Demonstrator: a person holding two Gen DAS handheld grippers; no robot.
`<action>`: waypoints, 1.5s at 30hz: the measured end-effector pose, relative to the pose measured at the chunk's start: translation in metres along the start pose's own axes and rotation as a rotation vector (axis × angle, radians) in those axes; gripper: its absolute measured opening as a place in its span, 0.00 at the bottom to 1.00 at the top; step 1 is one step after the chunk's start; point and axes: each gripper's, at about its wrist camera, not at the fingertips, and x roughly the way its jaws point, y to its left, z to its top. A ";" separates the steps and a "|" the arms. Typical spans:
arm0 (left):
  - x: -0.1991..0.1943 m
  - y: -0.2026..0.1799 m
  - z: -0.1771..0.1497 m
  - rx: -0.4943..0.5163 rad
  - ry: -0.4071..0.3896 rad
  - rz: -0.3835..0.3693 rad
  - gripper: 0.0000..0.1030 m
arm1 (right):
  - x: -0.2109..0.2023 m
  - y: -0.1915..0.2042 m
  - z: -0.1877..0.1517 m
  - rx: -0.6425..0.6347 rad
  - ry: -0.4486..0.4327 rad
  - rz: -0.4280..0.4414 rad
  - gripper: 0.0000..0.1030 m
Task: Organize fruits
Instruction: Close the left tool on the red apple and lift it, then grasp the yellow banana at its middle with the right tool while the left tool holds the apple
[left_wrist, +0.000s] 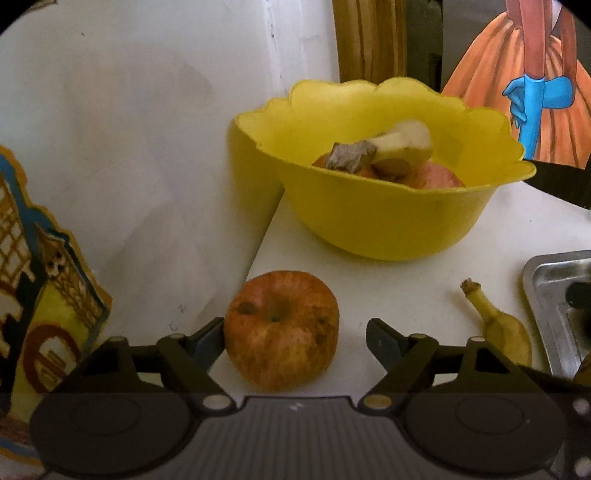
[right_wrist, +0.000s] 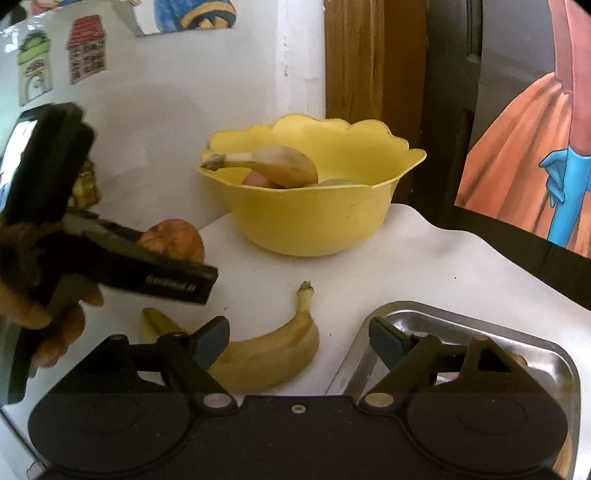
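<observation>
Left gripper (left_wrist: 295, 341) is down at the apple (left_wrist: 281, 329), jaws apart: the left finger (left_wrist: 208, 341) is right at the apple's skin, the right finger stands clear, so no clamp. Just past it sits the yellow bowl (left_wrist: 388, 221) with a banana and more fruit inside. Over to its right, a loose banana (left_wrist: 502, 328), then the steel tray (left_wrist: 535, 280). Right gripper (right_wrist: 298, 341) hangs with jaws spread too, nothing pinched; the banana lies under its left finger (right_wrist: 212, 339), the tray under the right one. All on a white table (right_wrist: 424, 258); a hand (right_wrist: 44, 314) grips the left tool.
</observation>
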 end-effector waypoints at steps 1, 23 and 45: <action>0.001 0.000 0.001 -0.003 0.004 0.000 0.84 | 0.003 0.000 0.001 -0.006 0.003 0.001 0.80; 0.001 0.015 0.003 -0.142 0.015 -0.015 0.67 | 0.039 0.014 0.011 -0.035 0.099 0.005 0.49; -0.066 0.033 -0.074 -0.132 0.074 -0.102 0.67 | -0.025 0.070 -0.035 -0.378 0.118 0.248 0.49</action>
